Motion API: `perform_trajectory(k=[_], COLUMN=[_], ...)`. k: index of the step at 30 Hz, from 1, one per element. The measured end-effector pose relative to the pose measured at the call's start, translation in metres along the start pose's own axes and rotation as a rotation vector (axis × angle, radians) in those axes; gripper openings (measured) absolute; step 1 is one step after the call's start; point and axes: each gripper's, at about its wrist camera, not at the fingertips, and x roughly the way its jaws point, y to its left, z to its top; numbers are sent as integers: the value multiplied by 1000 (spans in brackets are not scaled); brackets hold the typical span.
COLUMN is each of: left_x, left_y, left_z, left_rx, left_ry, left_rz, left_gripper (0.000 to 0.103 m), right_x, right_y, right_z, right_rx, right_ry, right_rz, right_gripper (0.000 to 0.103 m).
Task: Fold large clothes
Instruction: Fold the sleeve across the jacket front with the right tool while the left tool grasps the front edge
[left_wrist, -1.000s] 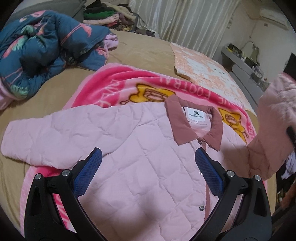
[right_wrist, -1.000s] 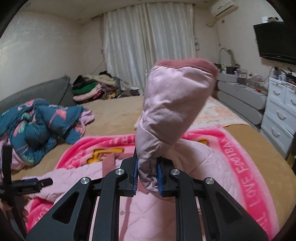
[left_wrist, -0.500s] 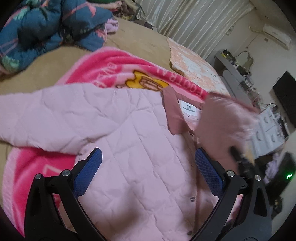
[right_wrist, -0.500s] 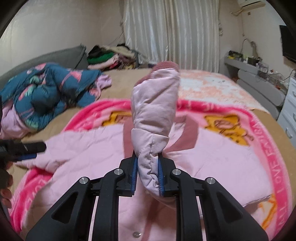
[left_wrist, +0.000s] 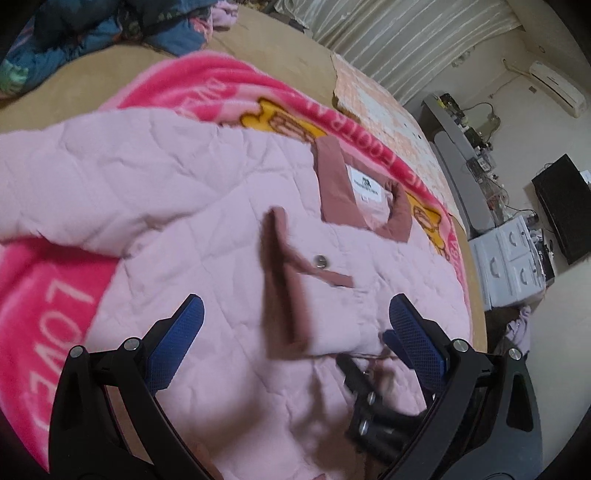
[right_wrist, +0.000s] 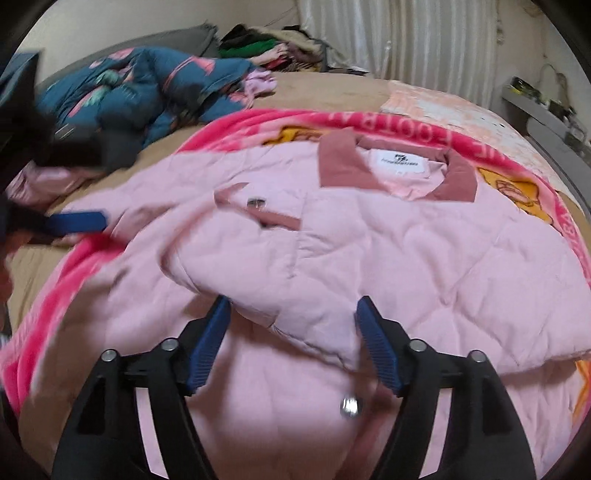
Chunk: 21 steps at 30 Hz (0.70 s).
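Note:
A pale pink quilted jacket (left_wrist: 207, 236) with a dusty rose collar (left_wrist: 334, 188) lies face up on a bright pink blanket (left_wrist: 48, 295). One sleeve (right_wrist: 369, 254) lies folded across the chest, its rose cuff (left_wrist: 280, 280) near a snap button. My left gripper (left_wrist: 295, 332) is open and empty, just above the jacket front. My right gripper (right_wrist: 291, 332) is open, its jaws either side of the folded sleeve's lower edge. The right gripper also shows blurred in the left wrist view (left_wrist: 365, 391). The other sleeve (left_wrist: 74, 177) stretches out to the left.
A blue patterned duvet (right_wrist: 147, 88) is bunched at the far left of the tan bed (right_wrist: 314, 88). A clothes pile (right_wrist: 273, 48) sits by the curtains. A white drawer unit (left_wrist: 509, 258) and dark TV (left_wrist: 565, 210) stand right of the bed.
My right gripper carried the sleeve down across the jacket's chest, laid it there and opened. My left gripper drifted closer over the jacket front and stayed open.

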Motion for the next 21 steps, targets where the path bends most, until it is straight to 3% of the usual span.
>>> perform_trajectory(k=[3,6,9,11,12,13,15,17,19,21], left_x=[15,35,56,67,72,73,78,78,75,67], left_y=[0,2,6,5,2,0,-7,-14,-23,-33], left_z=[-7,-14,-21,-23,-25,-25,-25,-26,-26,-23], left_rx=[-19,-70,-143,-159,-152,-146,-115,-64,10,93], left_ry=[42,95,137,149,149,145,135,120,104,82], left_rz=[-7,-41,-116,-126,-108,-99,-67,-36,-20,8], left_gripper=[94,94,94,93,87,73,54,45,26,18], right_x=[-24,-45,-64,-76,-80,-85,-92,-98,-102,-103], right_y=[-9,-28,-43,-51,-57,-64,-77,-88,-98,-106], right_z=[-15,-25,-35,-44,-46,-50,-56,-60,-63,-60], right_rx=[19,48,25,-5,-5,0,25,56,78,81], right_ry=[-16,-25,-46,-62,-64,-67,-75,-84,-88,-83], right_rz=[-9,-74,-212,-303,-325,-348,-362,-370,-378,-379], right_gripper=[81,81,81,81,81,81,81,81,81,81])
